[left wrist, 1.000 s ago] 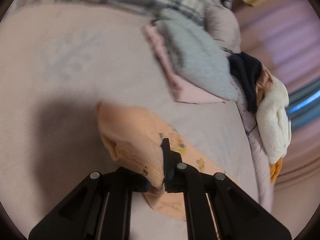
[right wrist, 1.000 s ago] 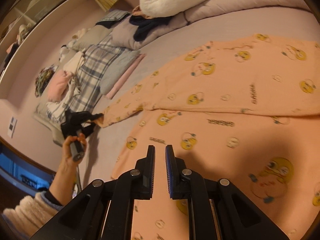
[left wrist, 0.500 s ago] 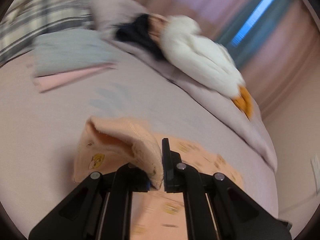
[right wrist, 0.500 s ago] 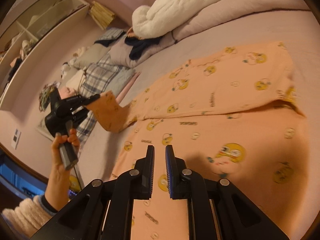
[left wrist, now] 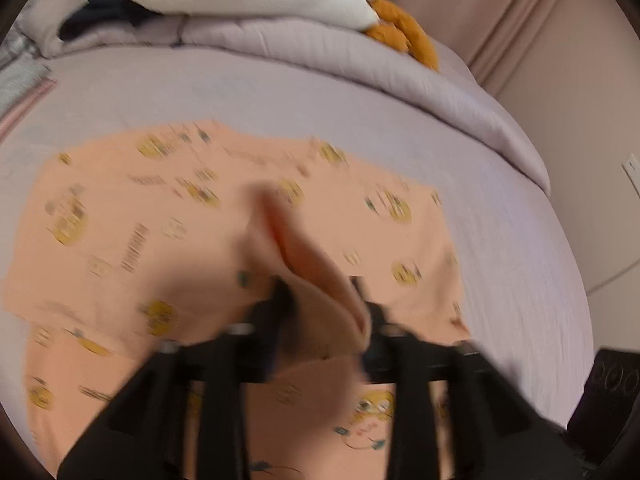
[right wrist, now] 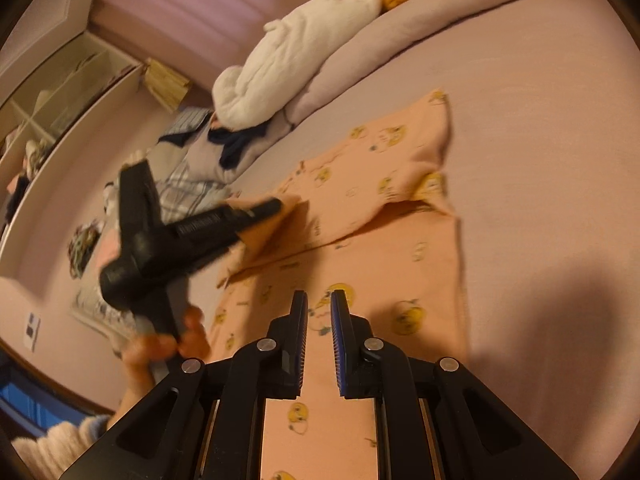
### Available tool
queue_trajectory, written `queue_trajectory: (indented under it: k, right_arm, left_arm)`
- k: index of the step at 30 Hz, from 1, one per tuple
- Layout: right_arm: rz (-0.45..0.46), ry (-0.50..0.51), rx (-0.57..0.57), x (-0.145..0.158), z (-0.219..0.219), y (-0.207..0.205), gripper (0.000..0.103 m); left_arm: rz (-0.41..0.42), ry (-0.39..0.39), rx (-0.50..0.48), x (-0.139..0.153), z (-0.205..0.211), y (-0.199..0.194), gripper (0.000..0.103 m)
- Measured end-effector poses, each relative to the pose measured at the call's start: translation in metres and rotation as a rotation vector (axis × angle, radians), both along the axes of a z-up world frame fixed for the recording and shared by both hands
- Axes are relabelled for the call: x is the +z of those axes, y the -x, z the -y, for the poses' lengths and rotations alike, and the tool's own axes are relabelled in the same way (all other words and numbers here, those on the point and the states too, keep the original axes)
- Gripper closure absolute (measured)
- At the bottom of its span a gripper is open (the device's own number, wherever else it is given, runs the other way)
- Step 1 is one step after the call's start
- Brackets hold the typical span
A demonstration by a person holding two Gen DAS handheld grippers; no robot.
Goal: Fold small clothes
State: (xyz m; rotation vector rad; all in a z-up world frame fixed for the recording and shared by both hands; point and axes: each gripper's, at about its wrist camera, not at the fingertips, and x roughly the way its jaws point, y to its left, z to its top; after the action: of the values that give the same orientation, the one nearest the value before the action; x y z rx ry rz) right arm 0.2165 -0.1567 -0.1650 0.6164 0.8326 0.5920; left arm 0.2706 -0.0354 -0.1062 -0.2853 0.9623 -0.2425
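Pyjama top [right wrist: 360, 240], bed [right wrist: 540, 140] centre: sleeve-fold step; left gripper [left wrist: 320, 300] clamps sleeve [left wrist: 316, 276]; right gripper [right wrist: 319, 312] narrowly parted, empty. Next: lay sleeve flat, release.

Left gripper [right wrist: 276, 206] carried sleeve [left wrist: 316, 280] over pajama body [left wrist: 160, 240]; jaws widened.

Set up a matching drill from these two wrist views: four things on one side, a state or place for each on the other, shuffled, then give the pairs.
Things
1. left gripper
2. right gripper
3. peach cartoon-print garment
4. fluffy white blanket

States or places
A. piled on the rolled lilac duvet
B. spread on the lilac bed sheet, one part folded over
C. shut on a corner of fabric
D. jaws apart, nothing between them

Pairs: 1-C, 2-D, 3-B, 4-A
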Motion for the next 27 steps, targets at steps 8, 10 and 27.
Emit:
queue_trajectory:
  k: [8,10,27]
  right_arm:
    - [-0.016,-0.039,-0.009,0.0,-0.002,-0.007,0.079]
    - [-0.006,-0.038,0.012,0.003,-0.01,-0.011,0.079]
    - [-0.133,0.065,0.062,-0.029,-0.064,-0.078,0.075]
  left_arm:
    - [0.039,-0.026,-0.111,-0.001,-0.001,0.043,0.022]
    - [0.042,-0.025,-0.101,-0.004,-0.009,0.053,0.02]
    - [0.042,0.043,0.077,-0.014,-0.103,0.127,0.02]
